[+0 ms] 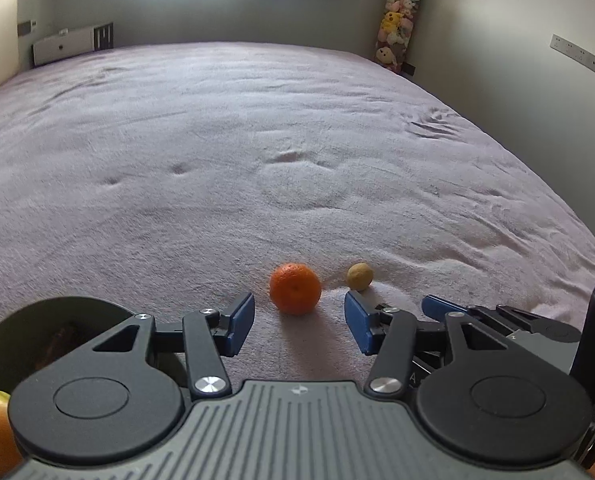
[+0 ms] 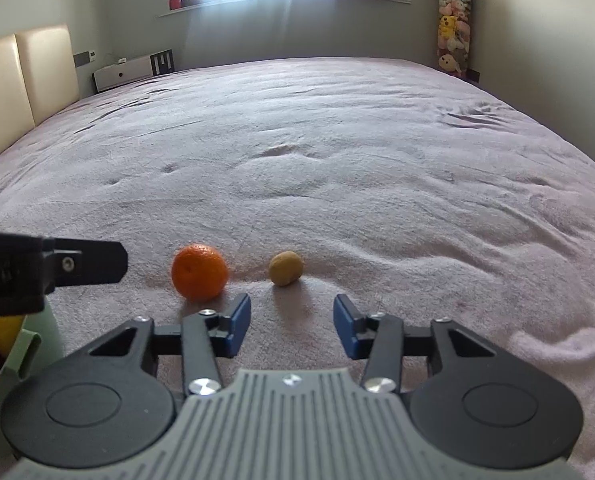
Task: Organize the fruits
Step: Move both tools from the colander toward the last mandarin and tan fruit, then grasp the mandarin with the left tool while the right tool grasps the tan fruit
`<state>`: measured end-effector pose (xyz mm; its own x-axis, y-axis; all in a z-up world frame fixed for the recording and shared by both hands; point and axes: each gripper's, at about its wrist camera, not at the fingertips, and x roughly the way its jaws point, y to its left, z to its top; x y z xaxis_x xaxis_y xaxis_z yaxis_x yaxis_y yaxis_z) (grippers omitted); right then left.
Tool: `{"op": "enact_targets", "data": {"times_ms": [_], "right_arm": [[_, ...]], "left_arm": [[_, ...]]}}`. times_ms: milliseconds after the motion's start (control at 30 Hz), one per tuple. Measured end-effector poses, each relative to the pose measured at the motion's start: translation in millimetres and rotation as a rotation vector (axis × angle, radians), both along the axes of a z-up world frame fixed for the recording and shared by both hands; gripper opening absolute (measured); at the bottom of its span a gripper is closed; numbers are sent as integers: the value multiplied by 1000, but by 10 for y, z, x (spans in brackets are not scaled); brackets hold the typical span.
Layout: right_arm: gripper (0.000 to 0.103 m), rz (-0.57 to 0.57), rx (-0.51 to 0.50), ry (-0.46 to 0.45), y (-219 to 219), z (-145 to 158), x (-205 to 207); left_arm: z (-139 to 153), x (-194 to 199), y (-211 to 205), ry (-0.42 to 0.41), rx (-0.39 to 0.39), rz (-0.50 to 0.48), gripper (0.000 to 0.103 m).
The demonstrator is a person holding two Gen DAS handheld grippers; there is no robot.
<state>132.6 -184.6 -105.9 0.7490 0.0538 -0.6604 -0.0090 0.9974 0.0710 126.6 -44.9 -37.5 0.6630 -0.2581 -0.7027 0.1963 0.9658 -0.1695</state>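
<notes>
An orange mandarin (image 1: 295, 289) lies on the pale purple bedspread, with a small yellow-brown fruit (image 1: 360, 276) just to its right. In the left wrist view my left gripper (image 1: 299, 328) is open, and the mandarin sits just beyond the gap between its blue pads. In the right wrist view my right gripper (image 2: 292, 330) is open too, nothing between its pads. The small fruit (image 2: 285, 268) rests a little ahead of that gap, and the mandarin (image 2: 200, 272) lies ahead to the left. A green bowl (image 2: 25, 344) at the lower left holds several fruits.
The bedspread (image 2: 337, 152) stretches far ahead, wrinkled and dented. The other gripper's black body (image 2: 49, 270) reaches in from the left of the right wrist view. A padded headboard (image 2: 21, 80), a window and a tall rack of plush toys (image 2: 453, 28) line the room's edges.
</notes>
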Motion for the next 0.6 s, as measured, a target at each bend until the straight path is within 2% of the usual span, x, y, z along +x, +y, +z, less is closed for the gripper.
{"op": "enact_targets", "data": {"times_ms": [233,600], "right_arm": [[32,27,-5,-34,-9,-75,118],[31,65,-45,-49,89,-244,385]], "left_arm": [[-142,248,41,62,-66,30,60],[-322,562,-64,127,-77,30,60]]}}
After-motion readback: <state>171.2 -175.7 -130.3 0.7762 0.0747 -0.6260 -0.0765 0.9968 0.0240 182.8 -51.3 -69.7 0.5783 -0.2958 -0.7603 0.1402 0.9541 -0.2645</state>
